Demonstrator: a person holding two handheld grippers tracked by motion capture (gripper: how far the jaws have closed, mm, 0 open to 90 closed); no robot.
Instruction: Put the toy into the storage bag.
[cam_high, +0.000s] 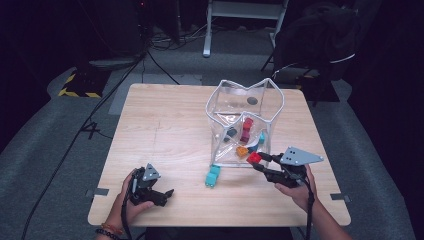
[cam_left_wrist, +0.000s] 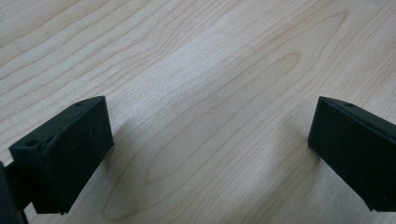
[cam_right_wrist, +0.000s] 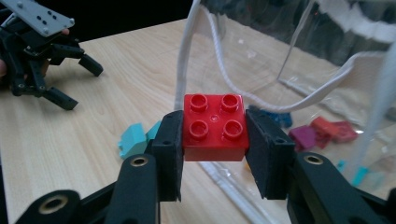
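Black hand-held gripper (cam_high: 260, 163) (grey triangular plate), beaded bracelets (cam_high: 107, 230)

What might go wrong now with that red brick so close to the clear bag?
The red brick is pinched only by its two sides in the right gripper, so it may slip. The bag has a floppy rim that the brick could snag on. The teal brick lies outside and might get knocked.

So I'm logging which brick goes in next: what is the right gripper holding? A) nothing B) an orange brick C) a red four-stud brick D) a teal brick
C: in the right gripper view the right gripper has its pads pressed on both sides of the red four-stud brick, while the teal brick lies on the table.
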